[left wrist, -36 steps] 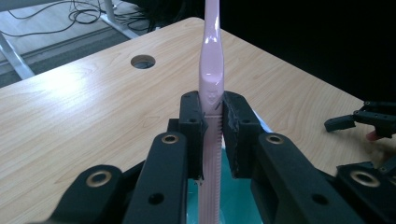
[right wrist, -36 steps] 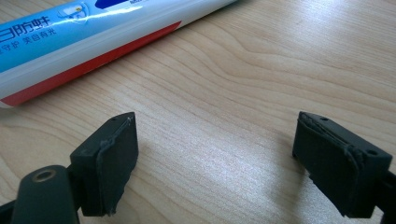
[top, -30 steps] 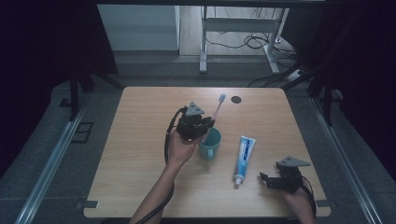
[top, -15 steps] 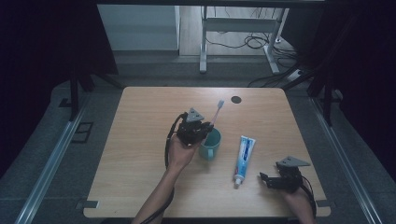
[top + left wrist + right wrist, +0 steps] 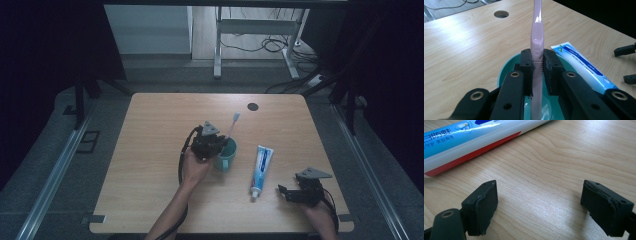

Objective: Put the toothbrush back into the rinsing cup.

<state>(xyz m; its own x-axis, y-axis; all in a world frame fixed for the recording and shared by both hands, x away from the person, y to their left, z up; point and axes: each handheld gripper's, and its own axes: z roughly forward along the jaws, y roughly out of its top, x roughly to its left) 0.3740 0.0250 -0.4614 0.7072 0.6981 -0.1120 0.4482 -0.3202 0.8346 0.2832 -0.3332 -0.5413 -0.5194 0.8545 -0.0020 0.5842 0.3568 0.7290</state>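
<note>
Toothbrush first: pale pink, pinched across its ribbed handle between the left gripper's black jaws, which are closed tight on it. Its butt end dips inside the teal cup, so I'd judge it is being stood in the cup rather than lifted out, though that is my reading. In the high view the long axis leans: the bristled head points up and toward the far edge of the tabletop, the handle slanting down into the cup. Gripping low on the handle keeps the head clear of the rim; whether the butt already touches the cup's bottom I can't quite make out.

Just right of the cup lies a toothpaste tube, flat, cap end toward the person, untouched. Farther right, the right gripper rests near the tabletop's front corner, its jaws wide apart over bare wood, apparently waiting its turn beside the tube.
</note>
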